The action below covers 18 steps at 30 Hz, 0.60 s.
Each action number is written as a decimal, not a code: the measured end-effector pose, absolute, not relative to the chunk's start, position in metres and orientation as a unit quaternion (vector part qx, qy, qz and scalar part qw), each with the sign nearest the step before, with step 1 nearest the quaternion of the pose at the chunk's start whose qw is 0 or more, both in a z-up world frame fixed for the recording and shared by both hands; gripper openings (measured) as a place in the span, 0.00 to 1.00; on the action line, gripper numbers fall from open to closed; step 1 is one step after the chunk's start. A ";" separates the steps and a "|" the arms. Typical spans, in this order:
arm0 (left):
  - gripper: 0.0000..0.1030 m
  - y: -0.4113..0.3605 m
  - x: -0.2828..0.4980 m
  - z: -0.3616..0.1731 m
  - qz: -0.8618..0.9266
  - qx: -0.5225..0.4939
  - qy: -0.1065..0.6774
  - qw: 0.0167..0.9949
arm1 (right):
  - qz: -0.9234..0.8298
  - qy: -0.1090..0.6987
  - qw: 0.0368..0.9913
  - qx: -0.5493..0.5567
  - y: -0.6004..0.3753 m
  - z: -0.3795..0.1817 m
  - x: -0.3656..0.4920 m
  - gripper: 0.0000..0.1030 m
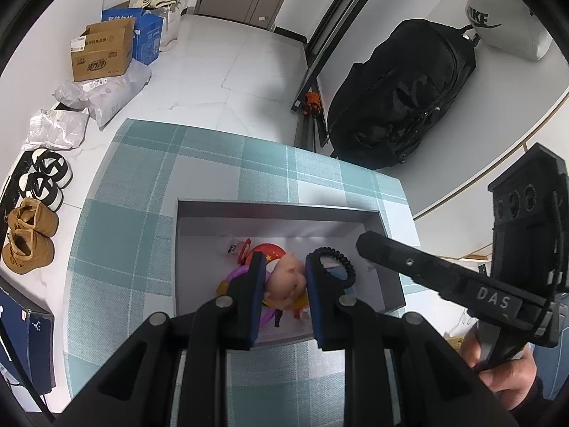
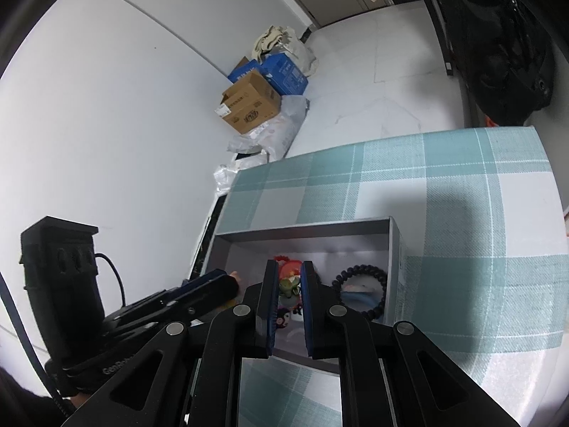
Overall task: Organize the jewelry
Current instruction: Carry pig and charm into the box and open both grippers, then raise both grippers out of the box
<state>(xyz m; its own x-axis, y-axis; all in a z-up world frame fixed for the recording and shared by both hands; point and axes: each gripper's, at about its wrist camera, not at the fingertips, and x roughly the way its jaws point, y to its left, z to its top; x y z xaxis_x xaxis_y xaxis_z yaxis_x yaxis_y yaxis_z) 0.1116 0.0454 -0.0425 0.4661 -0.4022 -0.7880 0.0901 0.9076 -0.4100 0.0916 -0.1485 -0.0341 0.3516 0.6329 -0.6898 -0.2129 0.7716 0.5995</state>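
Setting: a surface point(image 1: 117, 220) covered in a teal and white plaid cloth, seen from above by two wrist cameras, with white floor tiles beyond it.
Grey box: an open, shallow grey box point(image 1: 281, 210) sits on the plaid surface and holds all the small trinkets.
Doll head: a peach-coloured baby doll head charm point(image 1: 287, 279) lies in the middle of the box, on top of a red band with yellow stars point(image 1: 272, 252) and a purple ring point(image 1: 233, 274).
Black coil bracelet: a black spiral bracelet point(image 1: 344, 262) lies in the right part of the box, just beside the doll head; in the right wrist view it point(image 2: 361, 293) sits against the right wall over something light blue.
Other trinkets: the right wrist view shows a red and green figure point(image 2: 290, 279) and a dark purple one point(image 2: 282, 320) between the blue pads.
Left tongs: the left tongs point(image 1: 285, 297) hang over the box with a medium gap, the doll head showing between the pads; whether they touch it I cannot tell.
Right tongs: the right tongs point(image 2: 288, 307) are set narrowly apart over the box and grip nothing; in the left wrist view one black finger point(image 1: 387, 252) reaches over the box's right edge.
Hand: a hand point(image 1: 498, 363) holds the right handle at lower right.
Surroundings: cardboard boxes point(image 1: 101, 53), shoes point(image 1: 30, 229) and a black backpack point(image 1: 402, 99) sit on the floor.
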 end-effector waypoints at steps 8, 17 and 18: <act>0.22 0.044 0.110 -0.039 -0.159 -0.158 0.493 0.841 | 0.256 0.503 0.798 0.212 -0.152 -0.033 0.092 0.15; 0.39 0.052 0.108 -0.033 -0.148 -0.164 0.477 0.850 | 0.227 0.450 0.839 0.205 -0.172 -0.009 0.083 0.50; 0.40 0.053 0.108 -0.033 -0.140 -0.161 0.475 0.854 | 0.226 0.446 0.842 0.202 -0.172 -0.006 0.082 0.55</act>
<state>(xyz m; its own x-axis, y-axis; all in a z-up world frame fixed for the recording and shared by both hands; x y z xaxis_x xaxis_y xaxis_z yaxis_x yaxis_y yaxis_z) 0.1081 0.0531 -0.0328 0.5098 -0.3927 -0.7654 0.0866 0.9086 -0.4085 0.0821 -0.1720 -0.0063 0.5004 0.5615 -0.6590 -0.2009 0.8157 0.5425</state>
